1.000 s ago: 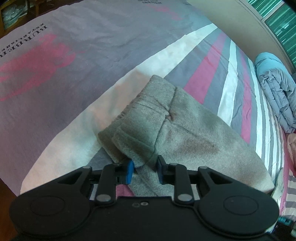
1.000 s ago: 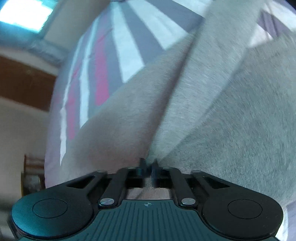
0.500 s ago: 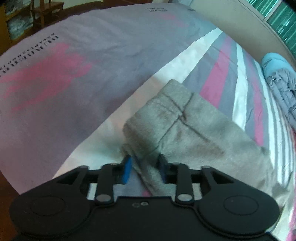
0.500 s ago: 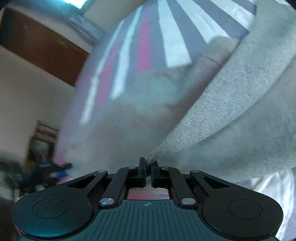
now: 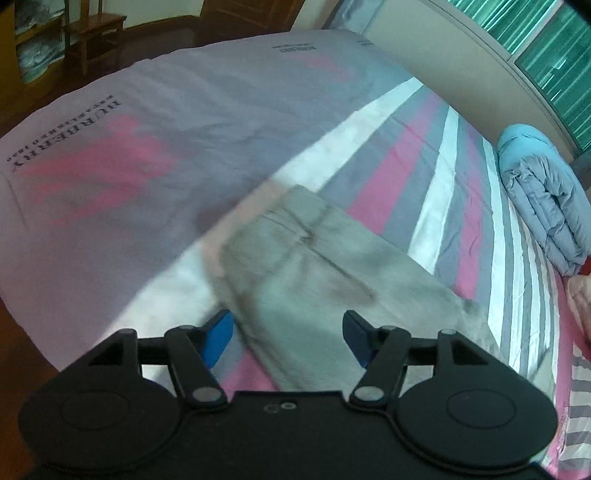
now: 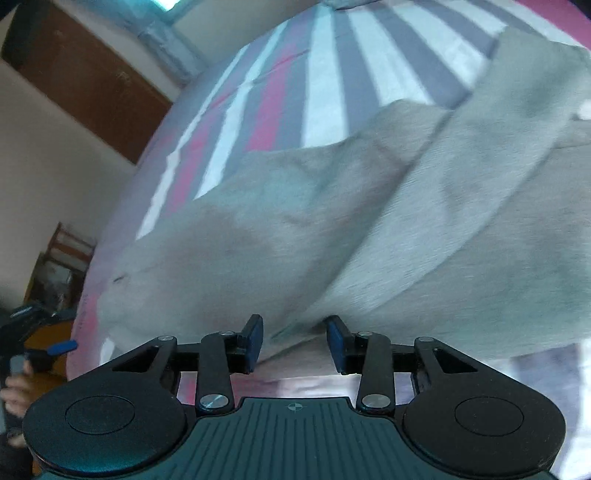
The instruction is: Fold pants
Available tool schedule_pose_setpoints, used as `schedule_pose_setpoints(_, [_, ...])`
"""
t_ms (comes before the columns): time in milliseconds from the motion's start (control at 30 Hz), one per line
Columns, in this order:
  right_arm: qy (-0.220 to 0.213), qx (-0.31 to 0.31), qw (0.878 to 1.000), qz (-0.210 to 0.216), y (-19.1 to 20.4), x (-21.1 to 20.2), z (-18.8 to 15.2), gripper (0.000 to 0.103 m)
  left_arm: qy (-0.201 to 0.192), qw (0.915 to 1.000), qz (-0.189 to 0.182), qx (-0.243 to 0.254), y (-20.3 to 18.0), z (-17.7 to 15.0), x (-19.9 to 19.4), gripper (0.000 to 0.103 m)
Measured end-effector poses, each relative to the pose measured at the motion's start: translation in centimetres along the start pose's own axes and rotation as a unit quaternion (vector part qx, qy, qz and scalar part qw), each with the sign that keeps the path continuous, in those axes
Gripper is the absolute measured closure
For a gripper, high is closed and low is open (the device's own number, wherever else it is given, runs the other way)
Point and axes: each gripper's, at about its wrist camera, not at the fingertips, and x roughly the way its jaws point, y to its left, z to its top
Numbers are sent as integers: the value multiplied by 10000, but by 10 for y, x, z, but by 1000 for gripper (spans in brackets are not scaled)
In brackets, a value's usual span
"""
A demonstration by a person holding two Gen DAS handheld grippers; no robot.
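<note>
Grey pants point(image 5: 314, 266) lie folded on the striped bed sheet point(image 5: 391, 177), the waistband end toward the sheet's white band. My left gripper point(image 5: 287, 332) hangs above the near end of the pants. Its jaws are opening wide, and the cloth lies below them, clear of the blue pads point(image 5: 218, 332). In the right wrist view the pants point(image 6: 369, 229) fill the middle, with one layer folded over another. My right gripper point(image 6: 295, 339) is low at their near edge with its jaws opening. A fold edge sits between the pads point(image 6: 255, 339) without being pressed.
A folded blue-grey quilt point(image 5: 543, 199) lies at the bed's far right, by the wall under a green window. Wooden furniture point(image 5: 92, 33) stands beyond the bed's far left edge. A person's hand point(image 6: 14, 391) shows at the far left, and a brown door point(image 6: 92, 81) is behind.
Both grippers have opened and let go of the pants, which now lie flat on the bed. The left gripper has risen away from the cloth. The right view has rolled and pulled back.
</note>
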Motion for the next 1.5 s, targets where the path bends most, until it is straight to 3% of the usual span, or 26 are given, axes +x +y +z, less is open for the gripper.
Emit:
schedule_pose_setpoints(67, [-71, 84, 9999, -6, -8, -9, 2, 64, 169, 9997, 103, -126, -4, -3, 11, 46])
schedule_pose_setpoints(167, [13, 199, 9996, 177, -7, -17, 1, 63, 390, 9989, -79, -251, -8, -18, 16, 46])
schedule_pose_setpoints(233, [102, 337, 9991, 246, -8, -13, 3, 38, 379, 9993, -25, 57, -22, -31, 16, 46])
schedule_pose_setpoints(267, [33, 358, 9993, 133, -9, -12, 5, 36, 363, 9992, -11, 147, -28, -35, 17, 46])
schedule_pose_setpoints(500, [-100, 202, 9982, -552, 3, 5, 30, 36, 694, 9971, -65, 289, -50, -64, 40, 46])
schedule_pose_setpoints(567, [-48, 71, 9973, -731, 6, 13, 33, 62, 777, 9965, -68, 314, -55, -71, 47, 46])
schedule_pose_setpoints(600, [70, 90, 9972, -733, 1, 18, 32, 102, 809, 9963, -90, 292, -56, -74, 49, 46])
schedule_pose_setpoints(667, [264, 214, 9971, -677, -14, 20, 32, 102, 756, 9964, -53, 367, -59, -80, 49, 46])
schedule_pose_setpoints(800, [237, 14, 9972, -707, -22, 8, 27, 102, 694, 9960, -106, 544, -66, -86, 44, 46])
schedule_pose_setpoints(933, [344, 305, 9970, -616, -23, -1, 25, 101, 691, 9959, -58, 585, -67, -86, 45, 46])
schedule_pose_setpoints(967, [345, 485, 9968, -525, -23, -1, 27, 91, 686, 9960, -66, 567, -67, -86, 45, 46])
schedule_pose_setpoints(1033, [219, 631, 9966, -479, -19, -1, 36, 51, 677, 9960, -45, 581, -68, -87, 45, 46])
schedule_pose_setpoints(1067, [212, 544, 9963, -638, -15, 1, 38, 46, 663, 9959, -21, 608, -69, -88, 45, 45])
schedule_pose_setpoints(1167, [219, 362, 9952, -881, -7, 8, 41, 46, 645, 9948, 176, 763, -76, -93, 48, 43])
schedule_pose_setpoints(1200, [174, 263, 9940, -1046, -4, 10, 42, 47, 619, 9940, 290, 852, -80, -96, 50, 43])
schedule_pose_setpoints(1300, [288, 257, 9919, -1209, -12, 14, 40, 99, 583, 9891, 669, 1174, -89, -109, 58, 45])
schedule_pose_setpoints(1500, [173, 143, 9953, -938, -28, -19, 18, 99, 245, 9831, 881, 1586, -105, -124, 45, 52])
